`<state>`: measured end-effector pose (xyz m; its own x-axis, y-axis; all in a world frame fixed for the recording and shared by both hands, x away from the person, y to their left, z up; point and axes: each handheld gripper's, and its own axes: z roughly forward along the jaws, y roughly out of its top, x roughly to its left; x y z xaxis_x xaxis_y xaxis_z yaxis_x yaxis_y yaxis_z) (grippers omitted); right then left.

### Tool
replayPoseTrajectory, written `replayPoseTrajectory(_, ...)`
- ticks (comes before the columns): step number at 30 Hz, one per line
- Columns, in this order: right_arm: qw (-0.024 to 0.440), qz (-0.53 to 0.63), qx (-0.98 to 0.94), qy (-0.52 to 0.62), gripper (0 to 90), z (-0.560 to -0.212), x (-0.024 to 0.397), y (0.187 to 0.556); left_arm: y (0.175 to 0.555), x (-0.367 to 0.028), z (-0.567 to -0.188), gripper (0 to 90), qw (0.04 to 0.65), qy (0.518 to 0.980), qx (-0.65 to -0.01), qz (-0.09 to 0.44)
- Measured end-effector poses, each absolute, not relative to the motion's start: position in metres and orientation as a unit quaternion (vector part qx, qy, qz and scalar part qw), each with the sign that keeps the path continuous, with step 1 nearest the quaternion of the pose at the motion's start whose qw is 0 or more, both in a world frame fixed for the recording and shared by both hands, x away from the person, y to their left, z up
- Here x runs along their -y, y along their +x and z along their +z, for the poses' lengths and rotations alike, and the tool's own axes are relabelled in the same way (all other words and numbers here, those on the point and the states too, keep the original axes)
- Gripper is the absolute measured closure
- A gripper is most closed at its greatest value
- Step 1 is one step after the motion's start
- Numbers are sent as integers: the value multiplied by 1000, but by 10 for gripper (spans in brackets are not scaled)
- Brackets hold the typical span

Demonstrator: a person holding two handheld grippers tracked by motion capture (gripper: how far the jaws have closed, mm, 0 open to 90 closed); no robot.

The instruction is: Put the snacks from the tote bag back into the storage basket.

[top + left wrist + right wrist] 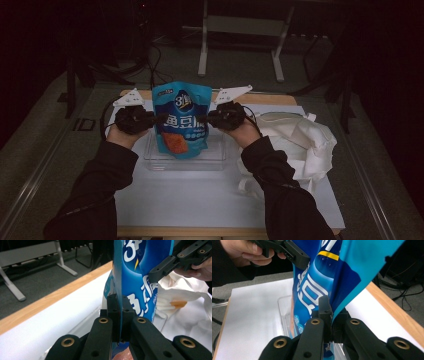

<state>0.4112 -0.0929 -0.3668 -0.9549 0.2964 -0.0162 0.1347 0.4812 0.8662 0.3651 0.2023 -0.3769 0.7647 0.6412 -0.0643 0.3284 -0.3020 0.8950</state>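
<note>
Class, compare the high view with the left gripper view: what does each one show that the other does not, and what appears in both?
High view alone: both of the person's dark sleeves, the left gripper's grey plate, and the clear tray under the pouch.

Left gripper view alone: the left gripper close up, jaws shut on the pouch's edge.

Both: the blue snack pouch, the right gripper clamping its other edge, the white cloth bag, and the white tabletop.

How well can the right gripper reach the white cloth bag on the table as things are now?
Probably not at once: the right gripper is shut on the blue snack pouch, held with the left gripper. The white cloth bag lies beside that hand, with nothing between.
</note>
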Motion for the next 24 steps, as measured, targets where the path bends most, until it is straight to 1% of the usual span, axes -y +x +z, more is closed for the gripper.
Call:
replayPoseTrajectory(8, 63, 496, -856, 134, 890, -385, 97, 408, 363, -203, -394, 900, 510, 791, -310, 134)
replayPoseTrajectory(14, 59, 495, -857, 135, 890, -395, 98, 406, 363, -203, -406, 900, 515, 789, -311, 123)
replayPoseTrajectory(23, 49, 490, -860, 137, 889, -409, 99, 404, 360, -203, -421, 898, 512, 793, -308, 119)
replayPoseTrajectory(24, 51, 488, -861, 135, 889, -411, 99, 404, 359, -204, -423, 898, 520, 788, -308, 118)
